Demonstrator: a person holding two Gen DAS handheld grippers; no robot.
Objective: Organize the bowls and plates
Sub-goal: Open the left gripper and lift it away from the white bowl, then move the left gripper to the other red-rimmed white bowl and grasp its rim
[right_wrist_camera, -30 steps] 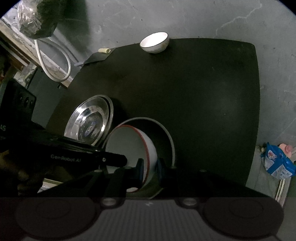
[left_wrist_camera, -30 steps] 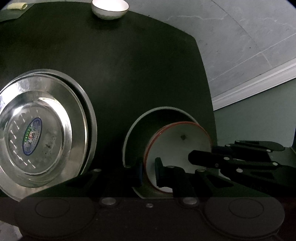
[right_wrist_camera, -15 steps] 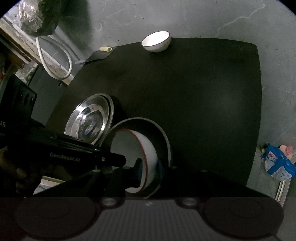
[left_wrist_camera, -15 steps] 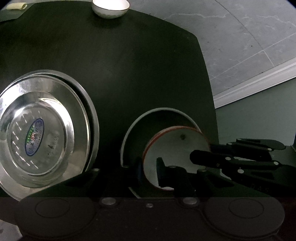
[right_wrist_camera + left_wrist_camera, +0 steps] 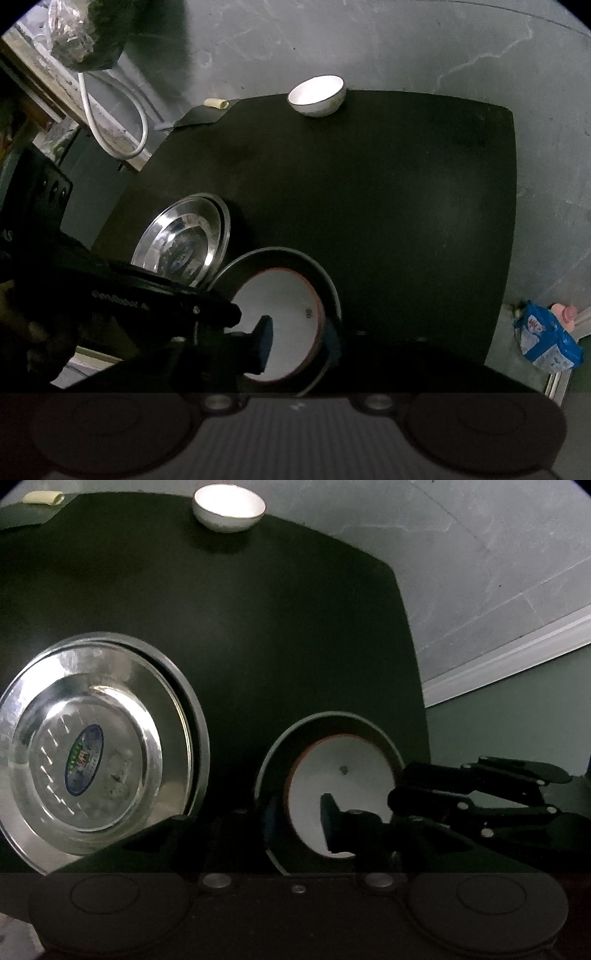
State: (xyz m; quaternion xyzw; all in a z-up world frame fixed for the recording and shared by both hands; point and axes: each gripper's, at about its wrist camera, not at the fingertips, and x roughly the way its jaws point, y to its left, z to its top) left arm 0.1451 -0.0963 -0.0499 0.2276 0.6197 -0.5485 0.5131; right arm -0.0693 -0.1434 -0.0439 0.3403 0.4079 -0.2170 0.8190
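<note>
Both fingers opening astride bowl rim, perhaps clear, black table, grey floor.

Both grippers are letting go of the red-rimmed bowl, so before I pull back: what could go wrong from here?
1. The left gripper and right gripper are opening but still straddle the red-rimmed bowl's rim; withdrawing sideways could drag it.
2. The bowl sits in the dark plate near the table's edge; a nudge might tip both off.
</note>
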